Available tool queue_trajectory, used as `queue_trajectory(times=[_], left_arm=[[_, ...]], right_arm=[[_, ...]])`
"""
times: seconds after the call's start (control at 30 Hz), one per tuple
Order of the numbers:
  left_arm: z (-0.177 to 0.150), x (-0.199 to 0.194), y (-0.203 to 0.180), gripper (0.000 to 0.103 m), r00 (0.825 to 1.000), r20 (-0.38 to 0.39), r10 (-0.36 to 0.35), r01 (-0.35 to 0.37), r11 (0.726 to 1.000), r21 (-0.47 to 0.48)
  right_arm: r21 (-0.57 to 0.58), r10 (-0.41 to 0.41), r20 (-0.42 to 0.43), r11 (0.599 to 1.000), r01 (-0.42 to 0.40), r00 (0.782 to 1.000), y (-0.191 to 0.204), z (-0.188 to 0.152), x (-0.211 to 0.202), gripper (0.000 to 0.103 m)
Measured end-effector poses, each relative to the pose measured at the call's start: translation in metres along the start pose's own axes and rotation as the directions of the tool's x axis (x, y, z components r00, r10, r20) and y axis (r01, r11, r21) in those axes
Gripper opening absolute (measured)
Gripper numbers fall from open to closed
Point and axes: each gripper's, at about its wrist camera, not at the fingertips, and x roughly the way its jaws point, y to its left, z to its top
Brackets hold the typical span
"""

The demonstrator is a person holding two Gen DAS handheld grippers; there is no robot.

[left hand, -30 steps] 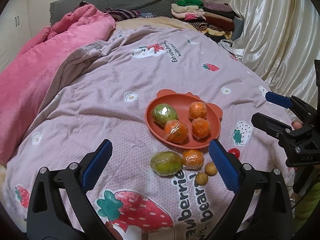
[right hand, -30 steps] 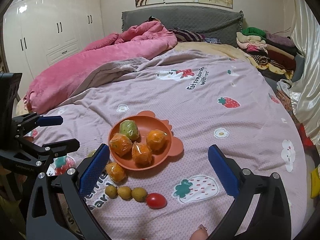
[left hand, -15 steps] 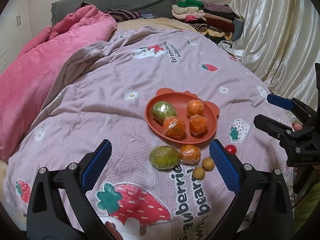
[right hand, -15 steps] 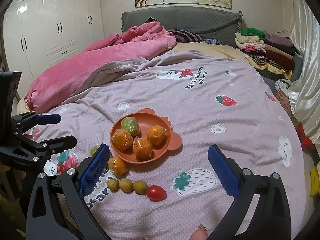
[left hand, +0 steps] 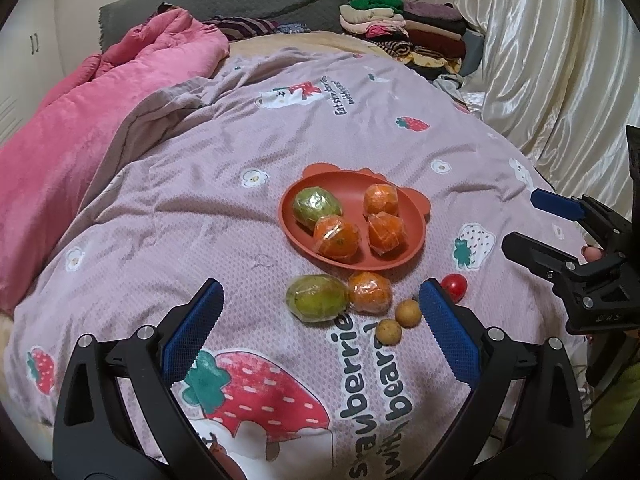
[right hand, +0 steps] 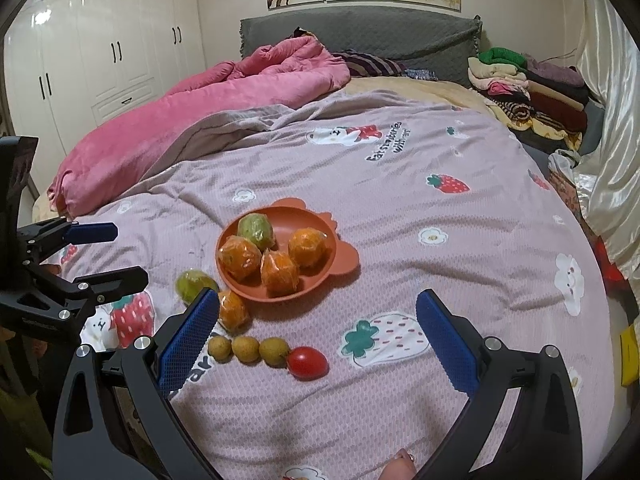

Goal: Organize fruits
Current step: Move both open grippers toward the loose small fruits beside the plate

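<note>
**Fruit waiting on the bedspread, both tongs hanging wide**

The left gripper (left hand: 316, 322) is hovering over the near edge of the bed with its blue pads spread wide and nothing between them. The right gripper (right hand: 316, 332) is hanging beside it, equally wide and empty; from the left view it is showing at the right edge (left hand: 536, 224), also apart.

An orange plate (left hand: 416, 240) is sitting on the lilac strawberry bedspread (left hand: 224, 208). Inside it a wrapped green fruit (left hand: 316, 208) is lying at the far left, with three wrapped oranges (left hand: 336, 238) clustered next to it, touching one another.

Just in front of the plate, on the cloth, a second wrapped green fruit (left hand: 317, 298) is lying against a loose wrapped orange (left hand: 370, 294). Nearer the edge, small brown round fruits (right hand: 248, 349) are sitting in a row of three, and a cherry tomato (right hand: 307, 363) is resting at the right end of that row, touching the last one.

A pink quilt (right hand: 208, 120) is heaped along the far left, and folded clothes (right hand: 532, 84) are stacked near the headboard.
</note>
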Motion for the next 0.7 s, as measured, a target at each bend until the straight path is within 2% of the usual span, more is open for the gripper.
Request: queue_trajectory(times=[0.7], left_arm=[[-0.011,0.012,-0.015,0.092,0.999,-0.033,-0.007,0.008,1.0,0.024]], right_arm=[[0.014,-0.007,-0.054,1.0,0.008,0.999,-0.008,-0.023,0.011,0.099]])
